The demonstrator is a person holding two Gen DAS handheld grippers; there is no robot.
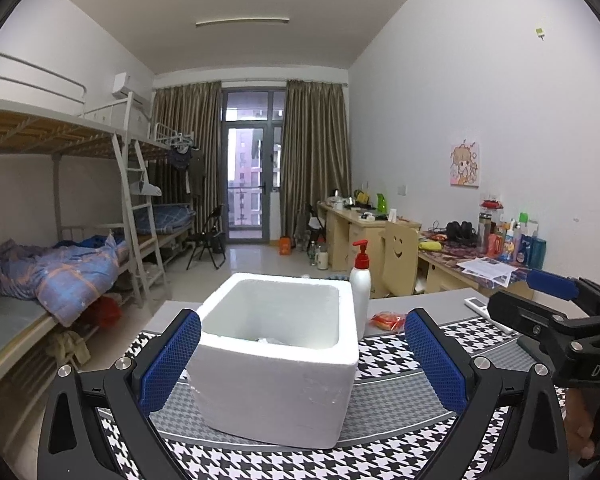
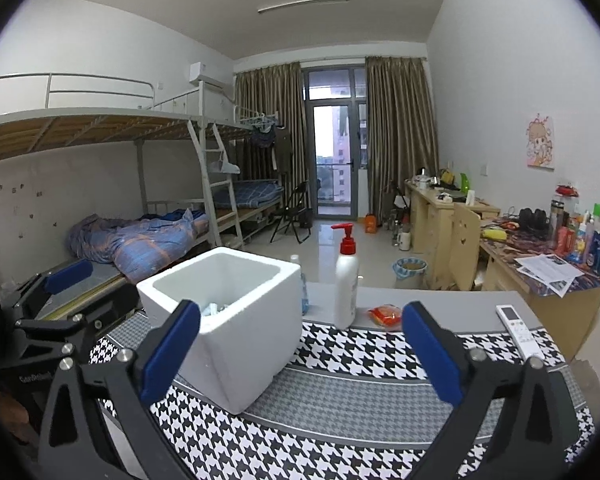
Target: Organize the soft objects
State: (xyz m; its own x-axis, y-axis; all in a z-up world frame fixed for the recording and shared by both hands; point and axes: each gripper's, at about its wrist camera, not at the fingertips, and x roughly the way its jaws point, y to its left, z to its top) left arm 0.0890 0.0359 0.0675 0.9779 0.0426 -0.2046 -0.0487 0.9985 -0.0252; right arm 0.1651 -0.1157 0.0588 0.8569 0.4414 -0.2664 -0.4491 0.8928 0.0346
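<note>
Facing: both hand-held grippers point across the houndstooth-patterned mat [image 2: 340, 432] on the worktop toward the white square foam box [image 1: 276, 360].
Left hand-held gripper [image 1: 302, 360]: jaws wide, nothing gripped; the foam box stands between its blue pads without touching them.
Right hand-held gripper [image 2: 300, 356]: jaws spread wide and empty; the foam box [image 2: 228, 320] lies ahead to its left.
Soft thing left out: a small orange-red crinkled packet [image 2: 386, 315] lies on the grey worktop past the mat's far edge, just right of the white pump bottle with the red top [image 2: 346, 280].
Direction: from the right hand-held gripper the packet is ahead and slightly right, its long axis running left to right.
Nearer hand: judged the right; for the left, the box and bottle stand partly in the way.
Already in the box: pale crumpled items [image 2: 216, 309] at the bottom, too little visible to name.
Hidden: most of the box's inside; a clear blue-tinted bottle [image 2: 302, 280] is half covered behind it.
Beside: a white remote control [image 2: 516, 328] at the mat's right edge.
</note>
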